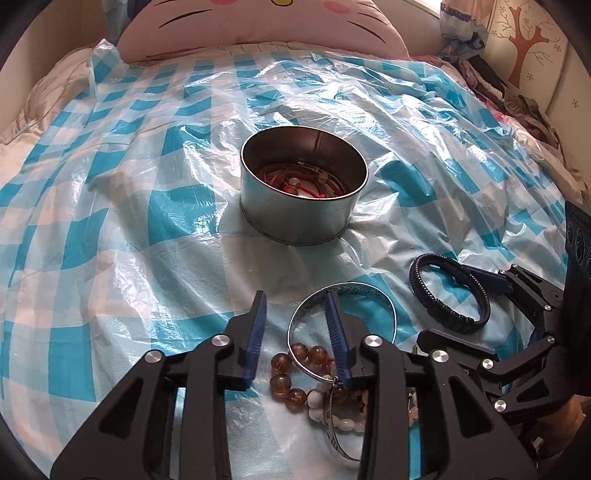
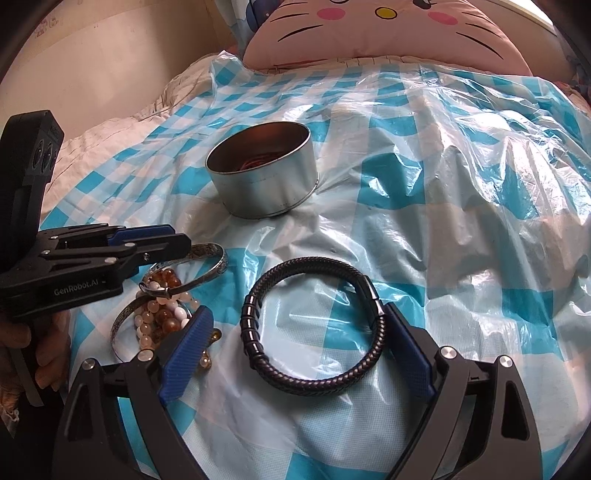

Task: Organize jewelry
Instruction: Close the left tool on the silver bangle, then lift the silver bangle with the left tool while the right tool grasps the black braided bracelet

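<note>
Sorting jewelry on a bed under blue-checked plastic sheet (image 1: 110,229).
Left claw (image 1: 297,325) part open, gripping nothing, one finger inside silver bangle (image 1: 384,306) by beads (image 1: 291,380); right claw (image 2: 295,343) wide, straddling black braided bracelet (image 2: 314,384), pads clear; metal tin (image 1: 303,218) farther off, holding red cords.

sheet (image 1: 110,206): blue and white checks, glossy clear film
tin (image 1: 295,218): dull silver outside, darker inside, red cords showing
braided bracelet (image 2: 314,328), nearer than the tin: black weave, dark shiny rings
bangle (image 1: 384,306): silver, fine engraved pattern
beads (image 1: 291,384): amber; beside them milky white ones
pillow (image 1: 236,33), behind the tin: pink cat face, black whiskers
tools: black frames, blue ribbed pads
</note>
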Tool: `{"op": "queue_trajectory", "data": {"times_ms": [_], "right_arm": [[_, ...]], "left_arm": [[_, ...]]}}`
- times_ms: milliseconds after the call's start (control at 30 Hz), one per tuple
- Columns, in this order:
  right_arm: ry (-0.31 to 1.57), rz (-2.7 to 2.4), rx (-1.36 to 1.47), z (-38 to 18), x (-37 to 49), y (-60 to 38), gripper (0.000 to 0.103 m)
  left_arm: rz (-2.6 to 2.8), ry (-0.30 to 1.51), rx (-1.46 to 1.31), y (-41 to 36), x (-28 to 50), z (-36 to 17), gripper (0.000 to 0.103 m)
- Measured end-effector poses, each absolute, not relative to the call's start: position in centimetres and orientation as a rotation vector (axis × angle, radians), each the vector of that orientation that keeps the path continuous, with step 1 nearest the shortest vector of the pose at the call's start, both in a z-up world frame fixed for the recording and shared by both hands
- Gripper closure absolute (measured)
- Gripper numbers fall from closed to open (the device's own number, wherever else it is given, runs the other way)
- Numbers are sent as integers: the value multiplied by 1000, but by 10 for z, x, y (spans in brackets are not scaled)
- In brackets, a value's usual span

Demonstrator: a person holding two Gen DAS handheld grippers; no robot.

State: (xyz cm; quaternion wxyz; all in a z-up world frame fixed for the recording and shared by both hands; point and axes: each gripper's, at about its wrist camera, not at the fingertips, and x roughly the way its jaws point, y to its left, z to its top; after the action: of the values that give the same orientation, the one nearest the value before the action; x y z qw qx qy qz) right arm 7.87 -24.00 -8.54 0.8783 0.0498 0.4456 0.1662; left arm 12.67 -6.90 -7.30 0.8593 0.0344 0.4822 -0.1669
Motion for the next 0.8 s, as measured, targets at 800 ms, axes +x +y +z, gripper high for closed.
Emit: {"op": "queue_trajectory", "data": {"times_ms": [800], "right_arm": [[914,320,139,-89,80,-248,37]], "left_arm": [[-396,1067,77,-78,128,-84,93]]}}
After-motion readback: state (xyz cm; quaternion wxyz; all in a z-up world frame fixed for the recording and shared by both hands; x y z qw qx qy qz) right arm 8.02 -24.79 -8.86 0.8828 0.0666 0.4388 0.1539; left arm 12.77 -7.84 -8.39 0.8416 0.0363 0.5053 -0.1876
